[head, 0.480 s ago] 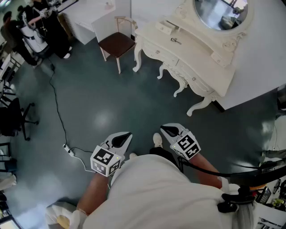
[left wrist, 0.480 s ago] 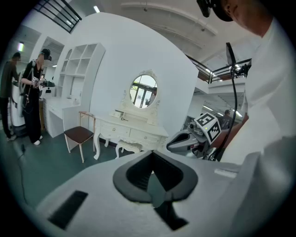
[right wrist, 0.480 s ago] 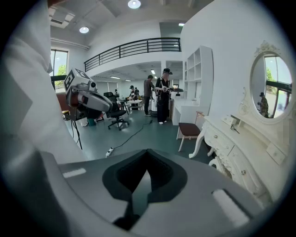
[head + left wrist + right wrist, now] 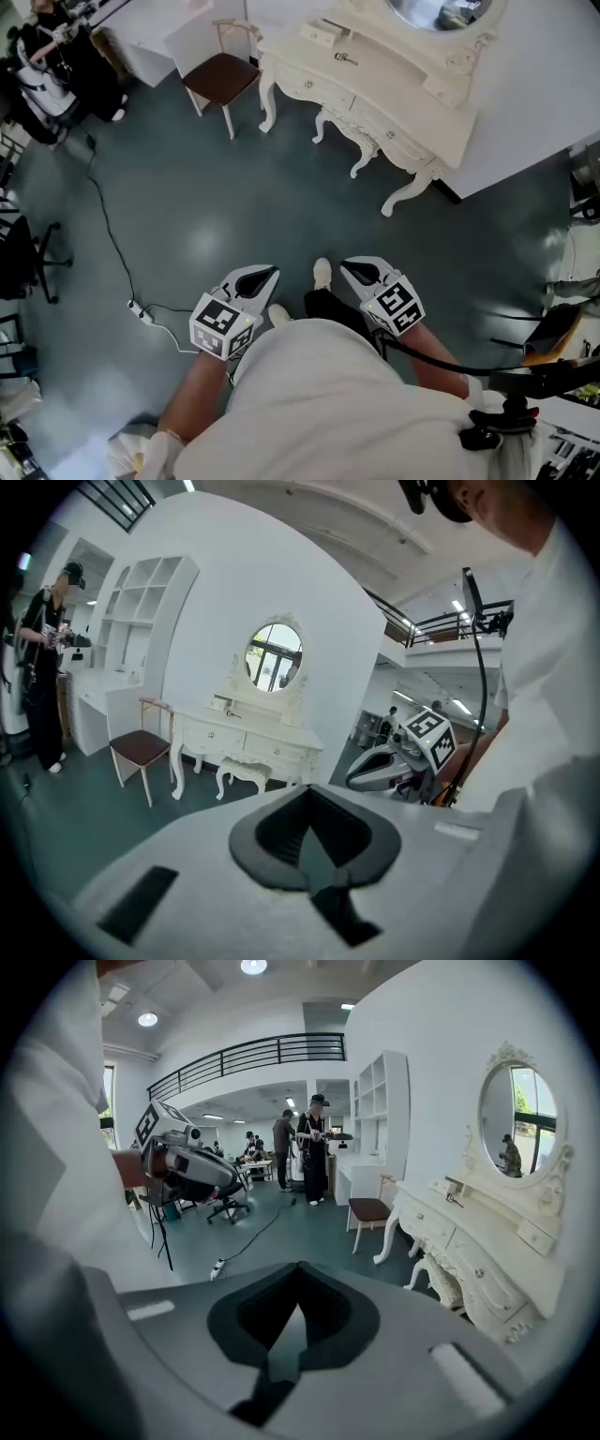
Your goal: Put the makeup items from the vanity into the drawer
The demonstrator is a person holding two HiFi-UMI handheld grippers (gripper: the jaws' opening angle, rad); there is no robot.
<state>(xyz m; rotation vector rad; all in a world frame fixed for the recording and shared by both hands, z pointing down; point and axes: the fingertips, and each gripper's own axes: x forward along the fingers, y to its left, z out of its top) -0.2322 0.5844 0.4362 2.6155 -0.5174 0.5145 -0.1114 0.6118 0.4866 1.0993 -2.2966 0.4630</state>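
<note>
Held low at 7 o'clock: left gripper [image 4: 262,275], jaws pressed together, empty. Same at 5 o'clock for right gripper [image 4: 357,270], tips meeting, nothing between. Well apart at 1 o'clock: white vanity [image 4: 394,84], small makeup items [image 4: 344,59] lying on its top, drawer [image 4: 305,87] closed beneath. Likely step: the approach. Walk up squarely, skirt the chair [image 4: 220,77] at 11 o'clock, spread the jaws before reaching, pull the drawer out first.

I see a wooden chair [image 4: 223,77] with a dark seat standing on the grey-green floor [image 4: 281,216]. A black cable [image 4: 105,220] trails across that floor to a white power strip [image 4: 141,312], and an office chair [image 4: 23,262] sits at the left edge (only partly in frame).
</note>
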